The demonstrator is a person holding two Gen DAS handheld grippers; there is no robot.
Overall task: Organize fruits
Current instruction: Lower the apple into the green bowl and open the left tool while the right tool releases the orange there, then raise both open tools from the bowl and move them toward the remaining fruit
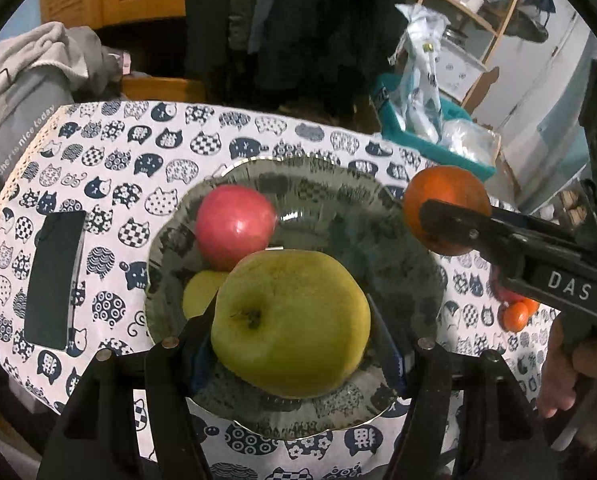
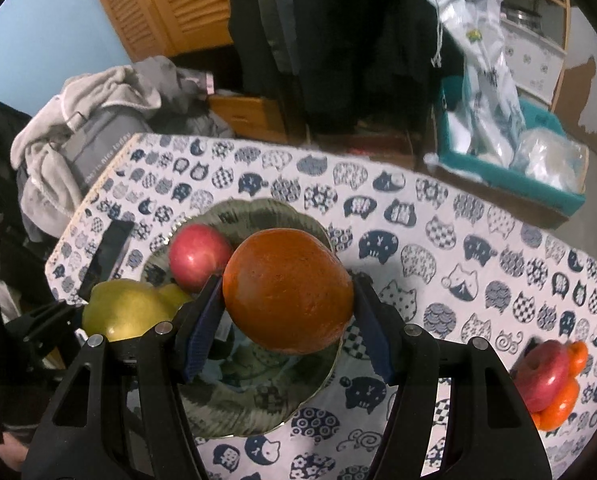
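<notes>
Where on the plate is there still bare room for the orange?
The plate is bare on the side facing the orange, beside the red apple. The opposite side is crowded: red apple, small yellow-green fruit, and the green apple held above.

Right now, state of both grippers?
Left gripper: shut on the green apple, over the plate.
Right gripper: shut on the orange.

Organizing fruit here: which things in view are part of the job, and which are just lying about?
Part of the job:
- green apple, in left gripper
- orange, in right gripper
- red apple, on plate
- fruit pile

Lying about:
- phone
- teal bin
- clothes heap
</notes>
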